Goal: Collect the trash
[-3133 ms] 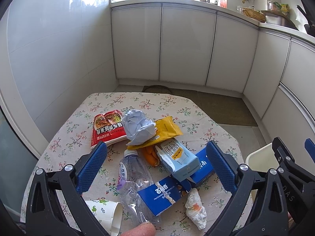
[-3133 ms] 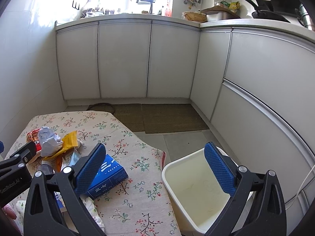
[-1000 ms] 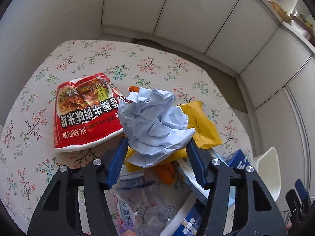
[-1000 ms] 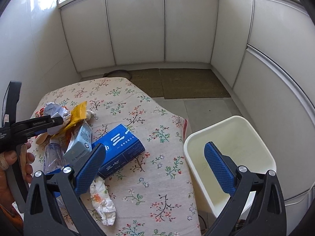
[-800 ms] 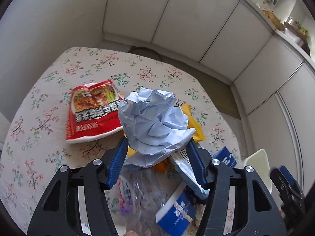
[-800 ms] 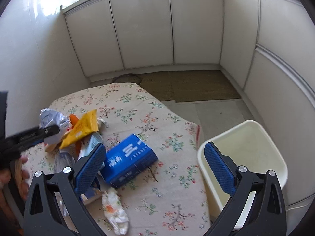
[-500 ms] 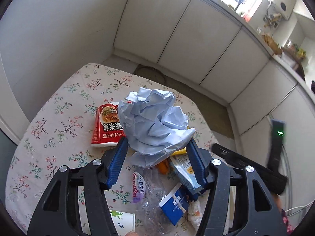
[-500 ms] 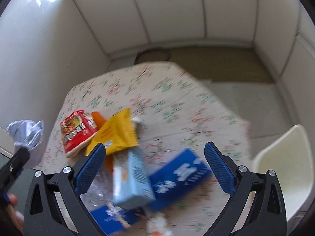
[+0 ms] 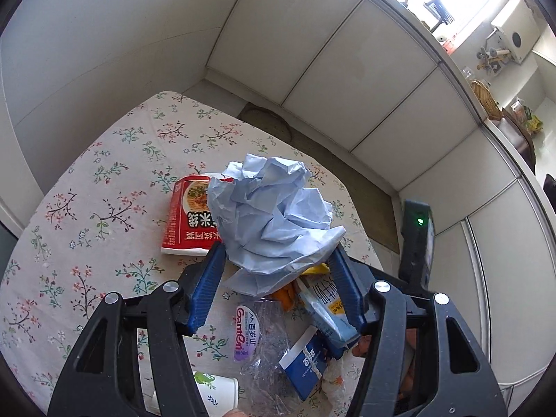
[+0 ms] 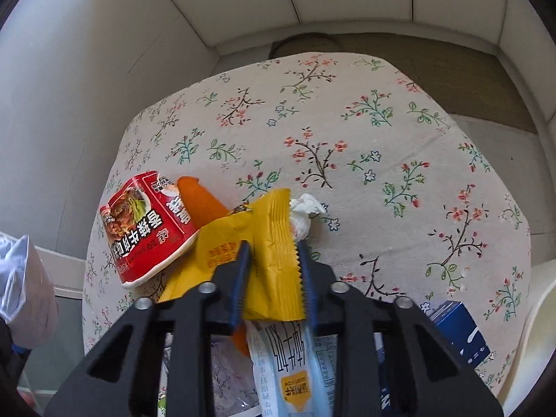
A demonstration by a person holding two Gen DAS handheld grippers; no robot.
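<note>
My left gripper [image 9: 276,271] is shut on a crumpled light-blue paper ball [image 9: 271,215], held up above the floral table [image 9: 104,180]. My right gripper [image 10: 272,260] is down over the trash pile, its jaws closed on a yellow snack wrapper [image 10: 267,236]. Beside it lie a red noodle packet [image 10: 146,222], an orange wrapper [image 10: 201,201], a white tissue [image 10: 302,215] and a light-blue carton [image 10: 292,368]. The paper ball also shows at the left edge of the right wrist view [image 10: 24,285].
A crushed clear bottle [image 9: 260,340], a paper cup [image 9: 215,392], blue boxes [image 9: 305,358] and a wadded tissue [image 9: 333,382] lie at the table's near side. The right gripper's body [image 9: 415,243] stands right of the pile. White cabinets [image 9: 347,80] line the far wall.
My left gripper lifted the paper ball higher off the pile. My right gripper swung from the bin side over to the pile and closed on the yellow wrapper.
</note>
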